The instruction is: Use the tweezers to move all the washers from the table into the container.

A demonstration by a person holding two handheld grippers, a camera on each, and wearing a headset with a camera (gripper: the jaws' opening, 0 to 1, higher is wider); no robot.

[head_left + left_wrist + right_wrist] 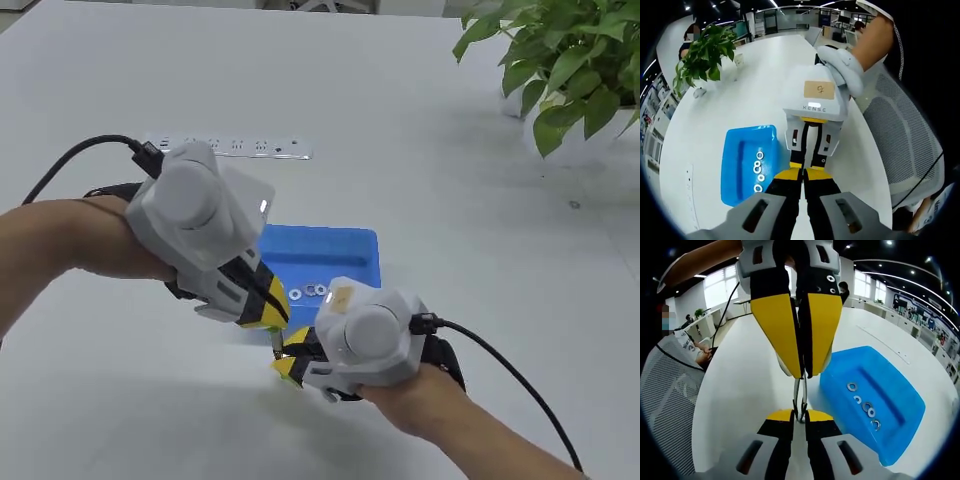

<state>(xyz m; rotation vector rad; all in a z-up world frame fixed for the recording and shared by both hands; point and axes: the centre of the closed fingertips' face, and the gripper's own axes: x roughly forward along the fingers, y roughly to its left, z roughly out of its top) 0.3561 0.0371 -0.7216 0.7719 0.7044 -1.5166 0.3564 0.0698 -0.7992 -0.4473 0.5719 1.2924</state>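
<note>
Thin metal tweezers span the short gap between the two grippers, which face each other tip to tip. My right gripper is shut on one end. My left gripper comes in from above and is shut on the other end. In the head view the left gripper sits just above the right gripper, in front of the blue container. Several washers lie in a row inside the container, also seen as washers in the left gripper view. No washers are visible on the table.
A white power strip lies behind the container. A potted plant stands at the far right corner. A mesh chair stands beside the white table. Cables trail from both grippers.
</note>
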